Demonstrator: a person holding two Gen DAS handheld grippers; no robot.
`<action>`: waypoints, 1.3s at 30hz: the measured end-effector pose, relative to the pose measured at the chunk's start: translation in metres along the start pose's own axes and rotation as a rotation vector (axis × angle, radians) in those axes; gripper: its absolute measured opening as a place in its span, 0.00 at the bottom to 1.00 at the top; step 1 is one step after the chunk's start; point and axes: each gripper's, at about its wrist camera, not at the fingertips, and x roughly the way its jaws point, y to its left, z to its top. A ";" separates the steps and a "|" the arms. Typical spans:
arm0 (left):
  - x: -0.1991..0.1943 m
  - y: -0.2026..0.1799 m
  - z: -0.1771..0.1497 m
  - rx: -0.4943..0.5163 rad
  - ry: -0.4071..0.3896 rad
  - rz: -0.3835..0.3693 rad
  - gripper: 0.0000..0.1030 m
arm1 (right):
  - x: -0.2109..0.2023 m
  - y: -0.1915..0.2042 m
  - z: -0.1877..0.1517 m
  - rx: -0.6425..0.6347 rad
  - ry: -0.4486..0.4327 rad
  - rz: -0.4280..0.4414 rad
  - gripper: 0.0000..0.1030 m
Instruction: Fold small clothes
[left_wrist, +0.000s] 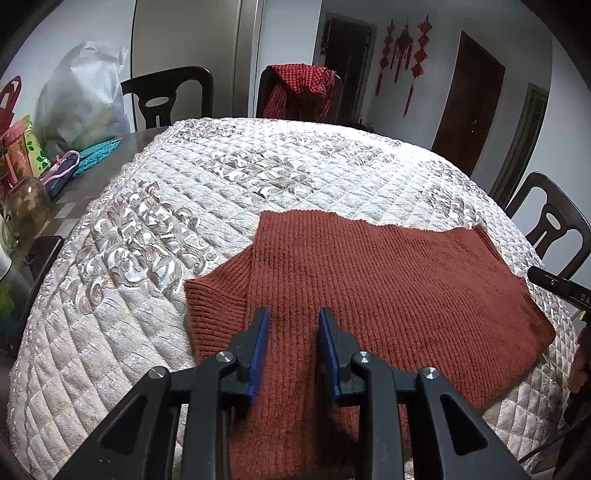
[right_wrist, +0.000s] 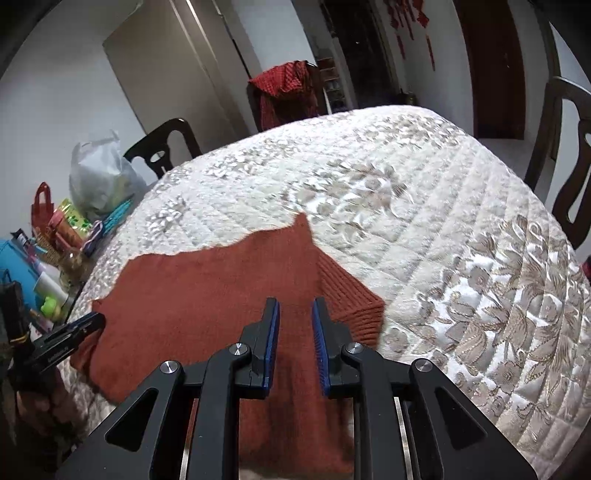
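My left gripper (left_wrist: 293, 314) hovers over the near left part of a rust-red knitted sweater (left_wrist: 388, 288) spread flat on a quilted cream table cover (left_wrist: 221, 177), its blue-padded jaws parted narrowly with bare knit showing in the gap and nothing pinched between them. My right gripper (right_wrist: 295, 304) hangs over the near right part of the same sweater (right_wrist: 207, 295), its jaws also set narrowly apart and gripping nothing. The garment lies on the near side of the table, its straight far edge toward the middle of the cover, with one ribbed sleeve (left_wrist: 218, 299) folded in at the left and the other ribbed sleeve (right_wrist: 351, 299) poking out at the right. From the right-hand camera, the tip of my left gripper (right_wrist: 79, 325) shows at the sweater's left edge. On the bare tabletop to the far left stand a white plastic bag (left_wrist: 85, 99), a teal mat (left_wrist: 98, 153) and a glass jar (left_wrist: 27, 206). Dark wooden chairs ring the far side, one (left_wrist: 299, 92) draped with a red checked cloth (left_wrist: 303, 83), and red knot ornaments (left_wrist: 406, 55) hang on the far wall
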 end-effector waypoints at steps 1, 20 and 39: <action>-0.001 0.001 0.000 -0.001 -0.004 0.002 0.33 | -0.001 0.005 0.000 -0.014 -0.002 0.011 0.18; -0.004 0.055 -0.014 -0.157 0.016 0.000 0.45 | 0.050 0.106 -0.023 -0.225 0.134 0.158 0.18; 0.000 0.050 -0.019 -0.185 0.036 -0.091 0.50 | 0.039 0.115 -0.045 -0.254 0.159 0.208 0.15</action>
